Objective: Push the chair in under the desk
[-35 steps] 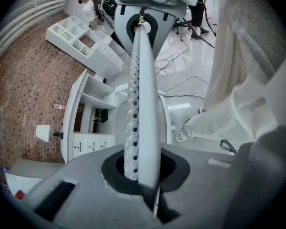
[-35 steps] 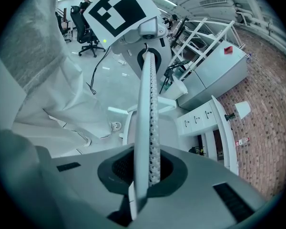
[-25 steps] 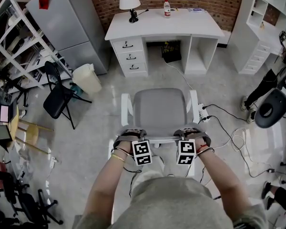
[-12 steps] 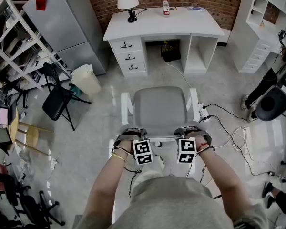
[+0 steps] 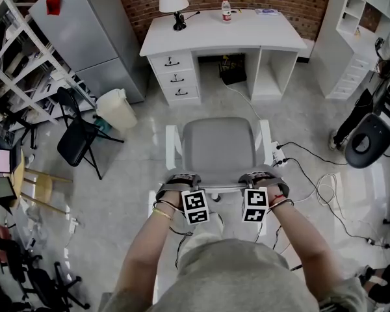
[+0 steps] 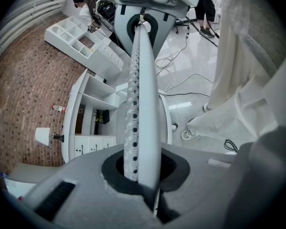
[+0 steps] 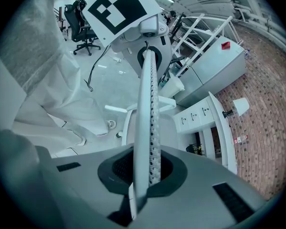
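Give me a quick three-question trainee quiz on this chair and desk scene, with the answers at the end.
1. Fill in: in the head view, the bottle stands to the ___ of the lamp on the desk.
2. True or false: the chair already sits under the desk.
3. Multiple choice: the left gripper and right gripper are both shut on A the chair, B the lamp, C the bottle.
Key: 1 right; 2 false; 3 A.

L gripper (image 5: 179, 183) & R gripper (image 5: 262, 179) on chair (image 5: 218, 149) back, desk (image 5: 221, 39) well apart
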{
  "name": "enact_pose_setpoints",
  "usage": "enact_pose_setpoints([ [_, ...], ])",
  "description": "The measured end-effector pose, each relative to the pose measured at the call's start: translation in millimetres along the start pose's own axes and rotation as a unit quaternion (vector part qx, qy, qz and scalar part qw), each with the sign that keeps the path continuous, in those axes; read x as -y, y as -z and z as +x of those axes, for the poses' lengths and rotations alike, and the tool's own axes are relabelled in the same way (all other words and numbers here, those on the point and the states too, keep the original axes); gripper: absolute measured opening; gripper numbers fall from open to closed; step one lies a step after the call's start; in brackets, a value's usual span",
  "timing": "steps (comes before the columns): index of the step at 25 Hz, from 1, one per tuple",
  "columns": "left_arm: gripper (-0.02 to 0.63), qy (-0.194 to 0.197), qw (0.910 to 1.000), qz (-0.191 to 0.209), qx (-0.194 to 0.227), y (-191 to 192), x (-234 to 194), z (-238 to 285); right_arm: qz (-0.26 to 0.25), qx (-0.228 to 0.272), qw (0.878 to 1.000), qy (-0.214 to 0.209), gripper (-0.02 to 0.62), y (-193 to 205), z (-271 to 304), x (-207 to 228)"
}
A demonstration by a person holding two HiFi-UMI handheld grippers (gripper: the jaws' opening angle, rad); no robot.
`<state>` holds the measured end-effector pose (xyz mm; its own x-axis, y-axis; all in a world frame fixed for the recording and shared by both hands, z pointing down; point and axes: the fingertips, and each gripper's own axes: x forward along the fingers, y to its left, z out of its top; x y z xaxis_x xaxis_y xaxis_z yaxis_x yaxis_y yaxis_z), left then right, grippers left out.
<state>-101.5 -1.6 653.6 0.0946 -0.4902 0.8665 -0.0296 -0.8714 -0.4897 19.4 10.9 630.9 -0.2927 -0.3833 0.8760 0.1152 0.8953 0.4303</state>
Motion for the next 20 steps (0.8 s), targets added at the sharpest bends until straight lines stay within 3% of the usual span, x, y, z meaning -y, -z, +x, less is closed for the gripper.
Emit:
enact_pose_setpoints([
  [20,0.014,0.010,0.9998,0.014,0.005,8,-45,29,0.022,-0.016,1.000,0.004,0.015,6,23,43],
])
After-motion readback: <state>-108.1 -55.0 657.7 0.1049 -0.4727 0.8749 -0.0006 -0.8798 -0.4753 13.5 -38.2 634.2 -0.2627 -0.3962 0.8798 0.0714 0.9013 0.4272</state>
